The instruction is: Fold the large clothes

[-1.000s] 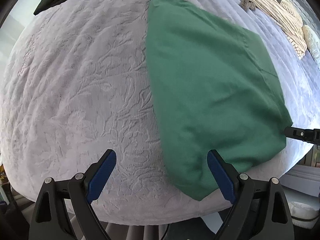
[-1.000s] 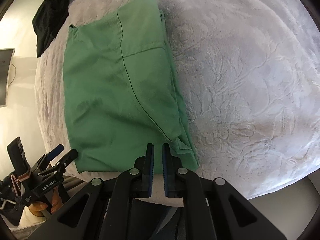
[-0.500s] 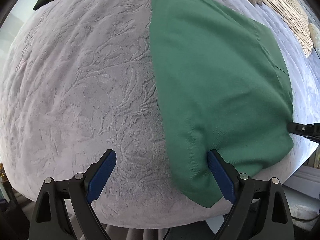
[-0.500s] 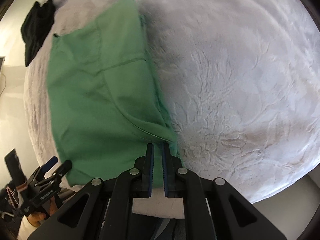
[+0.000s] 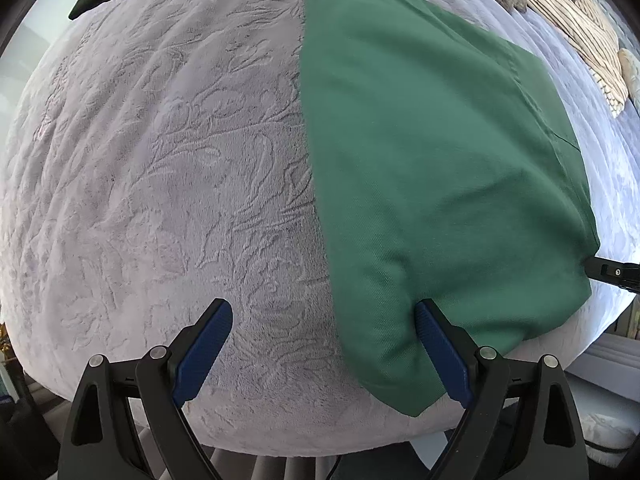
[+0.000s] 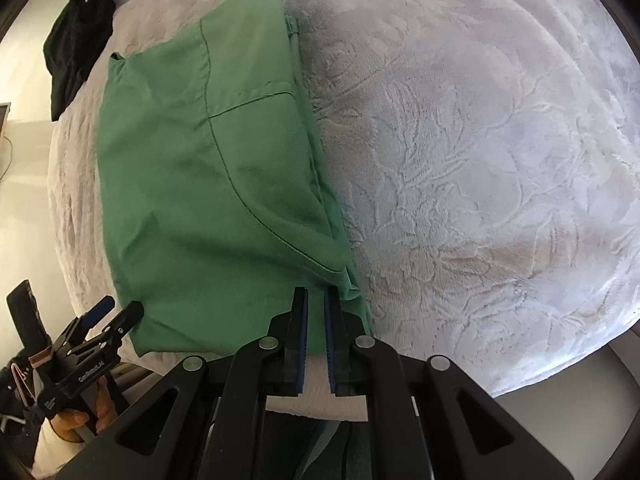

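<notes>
- the folded green garment (image 5: 432,168) lies flat on the pale embossed bedspread (image 5: 160,184), its near edge reaching the bed's front edge.
- the left gripper (image 5: 322,344) is spread wide and holds nothing; its right finger rests against the garment's near left corner.
- the right gripper (image 6: 315,320) is nearly closed with a narrow gap, at the garment's near right corner; whether it pinches cloth, i cannot tell.
- broad bare bedspread lies on either side of the garment.
- a dark garment (image 6: 76,40) sits at the far corner.
</notes>
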`<move>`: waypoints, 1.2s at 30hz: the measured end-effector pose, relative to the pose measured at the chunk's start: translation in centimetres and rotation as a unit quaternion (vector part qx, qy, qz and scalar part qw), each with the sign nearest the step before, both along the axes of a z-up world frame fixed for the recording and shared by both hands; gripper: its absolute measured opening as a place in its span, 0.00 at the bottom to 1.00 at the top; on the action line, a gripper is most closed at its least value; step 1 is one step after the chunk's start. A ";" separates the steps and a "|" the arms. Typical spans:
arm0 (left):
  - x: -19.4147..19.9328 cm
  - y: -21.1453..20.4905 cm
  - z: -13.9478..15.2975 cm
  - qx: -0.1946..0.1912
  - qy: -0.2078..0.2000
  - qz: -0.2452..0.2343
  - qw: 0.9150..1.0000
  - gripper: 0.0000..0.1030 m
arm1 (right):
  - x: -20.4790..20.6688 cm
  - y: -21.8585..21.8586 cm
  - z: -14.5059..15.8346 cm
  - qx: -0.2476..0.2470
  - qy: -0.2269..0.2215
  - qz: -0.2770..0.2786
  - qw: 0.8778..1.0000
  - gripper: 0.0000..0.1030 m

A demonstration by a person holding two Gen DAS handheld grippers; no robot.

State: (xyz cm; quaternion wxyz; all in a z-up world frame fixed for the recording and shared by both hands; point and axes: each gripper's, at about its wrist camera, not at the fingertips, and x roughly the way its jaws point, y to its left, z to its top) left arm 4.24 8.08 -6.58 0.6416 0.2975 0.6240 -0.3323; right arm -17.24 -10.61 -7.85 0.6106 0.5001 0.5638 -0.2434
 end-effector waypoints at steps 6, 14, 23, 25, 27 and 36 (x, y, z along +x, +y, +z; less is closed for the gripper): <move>0.2 -0.1 0.1 0.002 0.002 0.001 1.000 0.91 | -0.1 0.0 0.8 -0.005 -0.001 0.000 1.000 0.09; 1.0 -0.5 1.3 0.002 0.001 0.008 1.000 0.91 | 0.6 -0.1 2.9 -0.024 -0.011 0.009 1.000 0.09; 3.1 -2.3 5.9 -0.035 -0.021 0.032 0.999 0.91 | 2.9 -0.2 6.3 -0.065 -0.015 0.035 0.997 0.09; 3.3 -2.6 7.3 -0.048 -0.028 0.036 0.998 0.91 | 3.6 -0.6 7.5 -0.077 -0.014 0.042 0.996 0.09; 3.5 -3.2 8.7 -0.059 -0.043 0.032 0.997 0.91 | 4.3 -0.7 8.5 -0.091 -0.010 0.050 0.995 0.17; 3.1 -4.7 11.7 -0.085 -0.064 0.028 0.994 0.91 | 6.2 -0.8 12.8 -0.166 -0.006 0.073 0.983 0.68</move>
